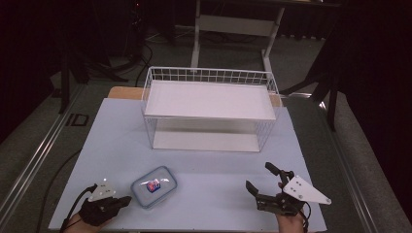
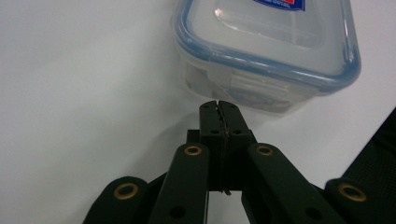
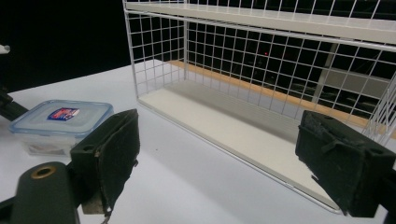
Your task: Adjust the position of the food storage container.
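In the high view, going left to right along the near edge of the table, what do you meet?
Left gripper, fingers shut and empty → clear lidded container with a blue rim → bare stretch of the table → right gripper, fingers wide open.

Clear lidded container (image 1: 154, 186) with blue rim lies flat, front-left.

The left gripper (image 2: 218, 106), jaws pressed together and empty, points at the clear blue-rimmed container (image 2: 266, 42) just ahead.
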`<action>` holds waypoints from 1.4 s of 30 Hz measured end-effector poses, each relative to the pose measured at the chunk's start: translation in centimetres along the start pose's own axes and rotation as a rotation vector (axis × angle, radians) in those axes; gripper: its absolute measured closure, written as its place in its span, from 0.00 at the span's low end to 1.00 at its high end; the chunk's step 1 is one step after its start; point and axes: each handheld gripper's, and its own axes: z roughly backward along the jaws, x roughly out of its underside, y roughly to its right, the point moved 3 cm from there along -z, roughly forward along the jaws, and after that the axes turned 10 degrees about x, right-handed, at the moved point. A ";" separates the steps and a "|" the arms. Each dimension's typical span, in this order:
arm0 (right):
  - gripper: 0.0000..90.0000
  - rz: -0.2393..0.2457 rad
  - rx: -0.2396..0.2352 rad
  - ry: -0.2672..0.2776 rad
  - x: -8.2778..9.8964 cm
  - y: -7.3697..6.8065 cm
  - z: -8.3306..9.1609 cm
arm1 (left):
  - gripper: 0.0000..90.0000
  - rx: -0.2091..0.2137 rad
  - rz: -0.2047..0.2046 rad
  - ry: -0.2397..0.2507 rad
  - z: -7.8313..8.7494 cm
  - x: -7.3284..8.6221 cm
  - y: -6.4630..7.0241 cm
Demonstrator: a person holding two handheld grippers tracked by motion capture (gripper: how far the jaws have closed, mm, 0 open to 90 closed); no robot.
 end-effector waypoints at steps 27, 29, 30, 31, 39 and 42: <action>0.15 -0.001 -0.019 -0.013 0.1 0.0 -0.1 | 1.00 0.005 0.000 -0.008 -5.3 -5.5 -1.5; 0.15 -0.002 -0.020 -0.015 0.1 -0.1 -0.1 | 1.00 0.015 0.001 0.002 -5.9 -6.0 -1.5; 0.15 -0.001 -0.021 -0.015 0.1 -0.1 -0.1 | 1.00 0.012 0.001 -0.003 -6.2 -6.3 -1.4; 0.15 -0.002 -0.022 -0.016 0.2 -0.1 -0.1 | 1.00 0.015 -0.001 -0.005 -6.4 -6.5 -1.4; 0.15 -0.007 -0.032 -0.032 0.3 -0.1 -0.2 | 1.00 0.032 -0.004 -0.009 -8.3 -8.2 -1.1; 0.15 -0.002 -0.045 -0.041 0.4 -0.2 -0.3 | 1.00 0.045 -0.015 -0.009 -9.0 -8.9 -0.7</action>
